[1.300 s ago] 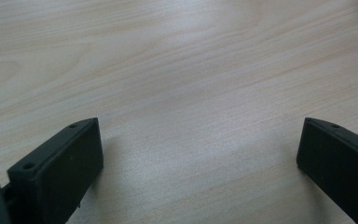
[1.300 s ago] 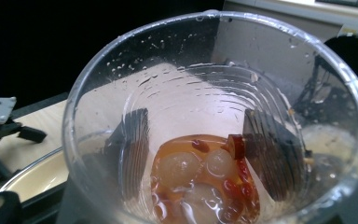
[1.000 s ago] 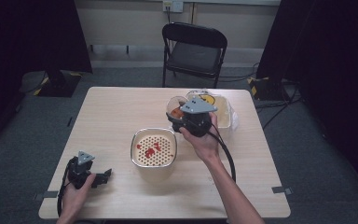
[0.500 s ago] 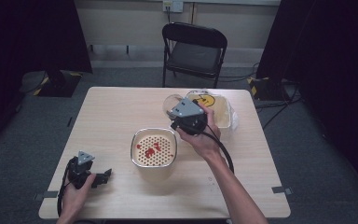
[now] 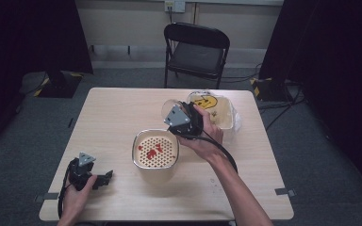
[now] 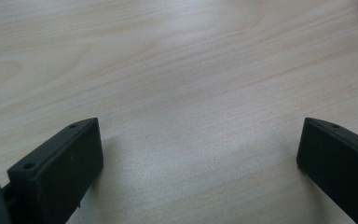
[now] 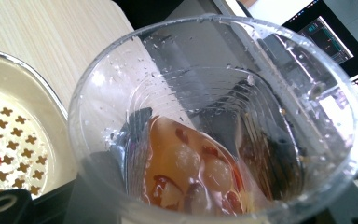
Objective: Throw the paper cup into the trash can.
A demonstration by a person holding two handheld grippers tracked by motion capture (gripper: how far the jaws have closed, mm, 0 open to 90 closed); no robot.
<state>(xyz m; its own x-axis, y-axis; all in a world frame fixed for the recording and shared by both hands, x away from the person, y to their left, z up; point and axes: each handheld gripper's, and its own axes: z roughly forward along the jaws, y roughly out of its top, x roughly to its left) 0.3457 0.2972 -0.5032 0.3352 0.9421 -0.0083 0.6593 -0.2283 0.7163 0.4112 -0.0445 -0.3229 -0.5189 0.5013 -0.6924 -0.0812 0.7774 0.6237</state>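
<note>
The right hand reached forward over the middle of the table, its forearm coming up from the bottom edge of the high view at a slant. It carried the right gripper tipped over on its side toward the strainer bowl, grey plate facing up and left. The jaws had just been closing, and they pinched a clear plastic cup between them, 1 dark jaw showing through each side of the cup's wall in the right gripper view. The cup lay tilted, its open rim toward the camera, with amber liquid, pale round pieces and red bits pooled against its lower side. In the high view the cup sat just above and behind the bowl's far rim, near the plastic container with the yellow face. A few red pieces lay on the bowl's perforated insert.

The left hand rested near the table's front left corner, well apart from the bowl, holding the left gripper level and low over the wood. Its 2 jaws stood spread wide with only bare tabletop between them.
</note>
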